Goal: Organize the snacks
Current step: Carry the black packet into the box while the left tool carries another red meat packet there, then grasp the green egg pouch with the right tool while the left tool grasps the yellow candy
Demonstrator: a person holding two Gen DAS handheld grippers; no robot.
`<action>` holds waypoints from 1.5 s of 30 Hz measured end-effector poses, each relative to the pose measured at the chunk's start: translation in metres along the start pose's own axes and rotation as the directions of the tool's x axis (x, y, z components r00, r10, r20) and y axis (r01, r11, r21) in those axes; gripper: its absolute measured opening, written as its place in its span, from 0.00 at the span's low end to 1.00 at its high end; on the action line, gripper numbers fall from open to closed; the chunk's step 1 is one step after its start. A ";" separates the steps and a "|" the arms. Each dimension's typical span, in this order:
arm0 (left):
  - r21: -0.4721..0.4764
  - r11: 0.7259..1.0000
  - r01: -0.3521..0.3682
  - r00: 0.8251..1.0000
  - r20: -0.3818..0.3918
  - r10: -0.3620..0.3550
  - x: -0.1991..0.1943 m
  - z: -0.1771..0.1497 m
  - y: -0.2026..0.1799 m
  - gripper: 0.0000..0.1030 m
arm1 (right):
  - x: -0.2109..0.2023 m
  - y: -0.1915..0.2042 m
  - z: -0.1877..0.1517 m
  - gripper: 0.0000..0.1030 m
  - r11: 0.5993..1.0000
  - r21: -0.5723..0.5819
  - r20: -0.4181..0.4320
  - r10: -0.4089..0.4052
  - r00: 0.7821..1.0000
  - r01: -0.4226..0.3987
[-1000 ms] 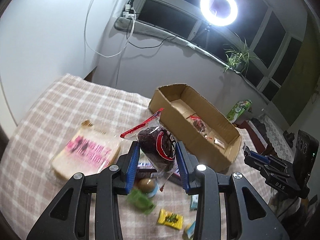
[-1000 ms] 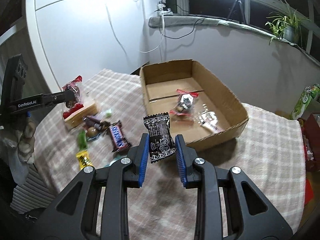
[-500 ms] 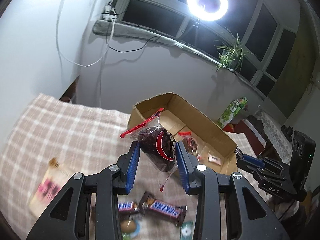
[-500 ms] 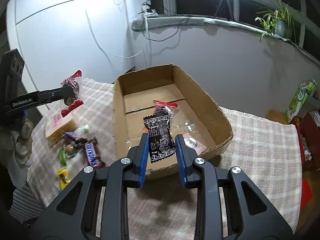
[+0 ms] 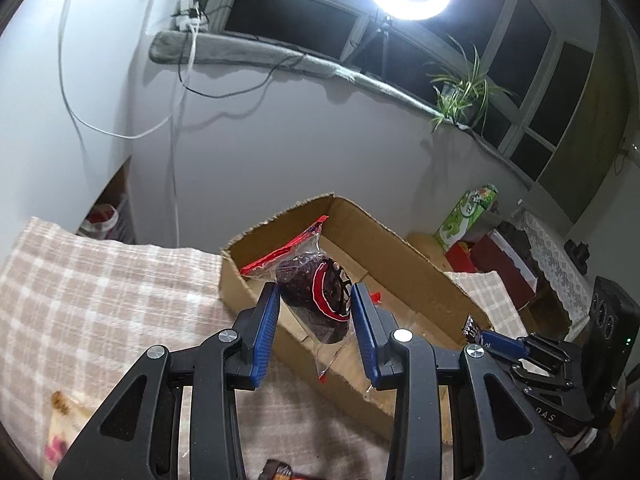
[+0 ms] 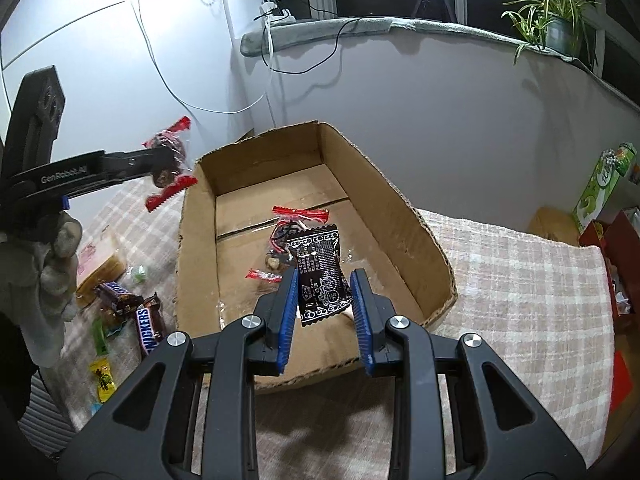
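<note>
My left gripper [image 5: 314,304] is shut on a clear packet of dark snack with red edges [image 5: 316,296], held in the air at the left end of the open cardboard box [image 5: 404,248]. In the right wrist view this packet [image 6: 170,168] hangs just left of the box [image 6: 404,216]. My right gripper [image 6: 324,292] is shut on a black printed sachet [image 6: 320,276], held above the box's near half. A red-edged packet [image 6: 296,216] and small sweets lie on the box floor. The right gripper also shows in the left wrist view [image 5: 476,330].
Loose snacks lie on the checked cloth [image 6: 512,280] left of the box: Snickers bars [image 6: 150,326], a yellow sweet [image 6: 103,376], a green sweet [image 6: 99,330], a bread pack [image 6: 98,268]. A green carton [image 6: 604,188] and red boxes stand at far right.
Both grippers moved toward the box with their packets. The left one rose from the snack pile to the box's left end; the right one came over the box interior.
</note>
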State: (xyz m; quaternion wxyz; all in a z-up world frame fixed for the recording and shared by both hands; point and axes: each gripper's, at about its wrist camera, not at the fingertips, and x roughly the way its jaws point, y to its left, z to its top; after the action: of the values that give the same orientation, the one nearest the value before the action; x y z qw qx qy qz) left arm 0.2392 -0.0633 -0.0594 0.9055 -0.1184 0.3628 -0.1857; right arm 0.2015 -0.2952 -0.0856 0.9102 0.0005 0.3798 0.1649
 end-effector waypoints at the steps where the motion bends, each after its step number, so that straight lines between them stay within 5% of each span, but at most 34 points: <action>1: 0.001 1.000 0.002 1.000 -0.010 -0.002 0.004 0.000 -0.001 0.34 | 0.002 0.000 0.001 0.27 1.000 -0.001 -0.001 -0.001 1.000 0.001; 11: 0.009 1.000 0.018 0.998 -0.058 -0.018 0.023 -0.003 -0.005 0.35 | 0.009 0.002 0.004 0.29 1.000 -0.022 -0.006 -0.012 1.000 0.012; 12: 0.007 1.000 0.016 0.998 -0.061 -0.016 0.023 -0.003 -0.005 0.44 | 0.009 0.001 0.004 0.32 1.000 -0.022 -0.006 -0.016 1.000 0.016; 13: 0.007 1.000 0.015 0.998 -0.060 -0.014 0.023 -0.002 -0.005 0.52 | 0.009 0.001 0.004 0.36 1.000 -0.022 -0.004 -0.020 1.000 0.020; 14: 0.006 1.000 0.014 0.998 -0.055 -0.014 0.023 -0.001 -0.005 0.65 | 0.009 0.001 0.004 0.50 1.000 -0.022 -0.003 -0.021 1.000 0.021; 15: 0.004 1.000 0.014 0.999 -0.044 -0.013 0.020 -0.001 -0.005 0.66 | 0.008 0.001 0.004 0.65 0.999 -0.021 0.001 -0.025 1.000 0.025; 17: 0.005 1.000 0.012 0.999 -0.038 -0.011 0.019 0.000 -0.004 0.66 | 0.004 0.003 0.004 0.73 0.999 -0.029 0.021 -0.031 0.999 0.032; 32: 0.015 1.000 0.023 1.000 0.011 -0.023 -0.030 -0.004 -0.005 0.66 | -0.025 0.020 0.001 0.79 0.998 -0.044 0.052 -0.031 0.998 0.033; 45: 0.005 0.999 -0.047 0.998 0.032 0.047 -0.099 -0.053 0.013 0.66 | -0.053 0.060 -0.029 0.79 0.995 -0.081 0.029 0.068 0.997 -0.065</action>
State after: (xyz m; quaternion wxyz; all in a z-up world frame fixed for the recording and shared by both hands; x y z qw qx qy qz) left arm 0.1392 -0.0137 -0.0402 0.9156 -0.1100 0.3506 -0.1635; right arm 0.1288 -0.2578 -0.0618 0.9094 -0.0209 0.3583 0.2102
